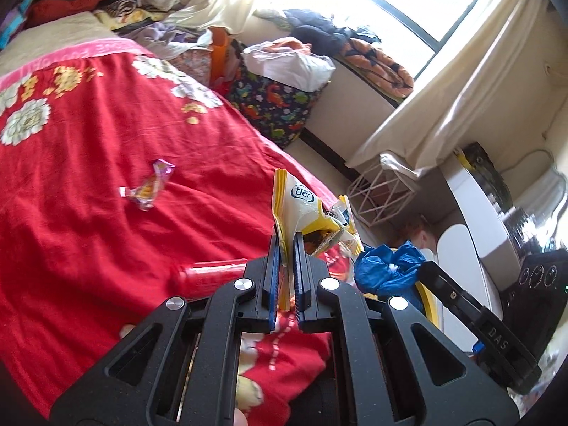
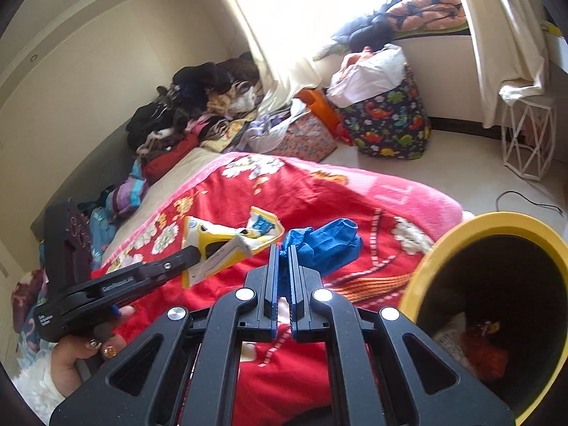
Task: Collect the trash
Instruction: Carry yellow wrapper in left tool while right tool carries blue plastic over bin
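Observation:
My left gripper (image 1: 287, 239) is shut on a yellow and white snack wrapper (image 1: 305, 209) and holds it above the red blanket (image 1: 106, 234); the wrapper also shows in the right wrist view (image 2: 227, 245). My right gripper (image 2: 282, 252) is shut on a crumpled blue wrapper (image 2: 326, 245), which also shows in the left wrist view (image 1: 387, 266). A yellow-rimmed bin (image 2: 472, 227) with trash inside is at the right, close to the right gripper. A pink and orange candy wrapper (image 1: 149, 190) lies on the blanket. A red cylinder (image 1: 209, 277) lies near the left gripper.
Piled clothes (image 2: 191, 113) sit at the bed's far end. A dinosaur-print bag (image 2: 390, 120) and a white wire stand (image 2: 529, 138) stand on the floor by the window. A white desk (image 1: 479, 220) is at the right.

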Available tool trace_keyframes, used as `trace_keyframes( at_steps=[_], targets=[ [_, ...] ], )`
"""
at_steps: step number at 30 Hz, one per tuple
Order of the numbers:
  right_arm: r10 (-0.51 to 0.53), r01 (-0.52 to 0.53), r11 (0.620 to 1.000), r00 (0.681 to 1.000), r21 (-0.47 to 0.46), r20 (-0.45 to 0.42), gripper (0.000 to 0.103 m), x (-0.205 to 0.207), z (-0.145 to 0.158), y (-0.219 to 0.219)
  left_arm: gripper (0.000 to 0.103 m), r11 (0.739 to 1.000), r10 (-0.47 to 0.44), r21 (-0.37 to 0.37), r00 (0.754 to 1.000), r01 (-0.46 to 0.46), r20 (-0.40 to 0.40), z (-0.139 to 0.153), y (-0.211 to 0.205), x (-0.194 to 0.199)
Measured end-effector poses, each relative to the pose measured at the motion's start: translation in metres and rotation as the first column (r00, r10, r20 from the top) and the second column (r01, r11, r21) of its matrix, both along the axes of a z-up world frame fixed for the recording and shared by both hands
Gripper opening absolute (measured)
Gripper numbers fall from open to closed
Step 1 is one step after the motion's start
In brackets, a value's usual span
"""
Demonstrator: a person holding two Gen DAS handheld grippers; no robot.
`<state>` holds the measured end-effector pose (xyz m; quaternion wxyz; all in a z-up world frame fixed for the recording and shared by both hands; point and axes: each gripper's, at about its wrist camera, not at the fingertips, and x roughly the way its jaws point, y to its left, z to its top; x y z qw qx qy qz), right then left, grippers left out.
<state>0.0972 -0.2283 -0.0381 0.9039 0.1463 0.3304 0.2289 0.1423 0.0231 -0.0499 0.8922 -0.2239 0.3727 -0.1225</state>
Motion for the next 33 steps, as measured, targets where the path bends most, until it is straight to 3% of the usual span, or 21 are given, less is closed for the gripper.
trace_keyframes(
  at_steps=[16,33],
  targets=[
    [-0.176,0.176,0.984,0.984,-0.002,0.004,0.005,-0.012,-0.005,-0.068,0.004,0.993,-0.117,0.017,0.993,0.117,0.025,0.007,-0.05,-0.005],
    [-0.281,0.281,0.959,0.96,0.032,-0.018,0.005,-0.02,-0.012,-0.119,0.004,0.971,-0.228,0.075,0.973,0.226,0.024,0.004,-0.098,-0.013]
  ],
)
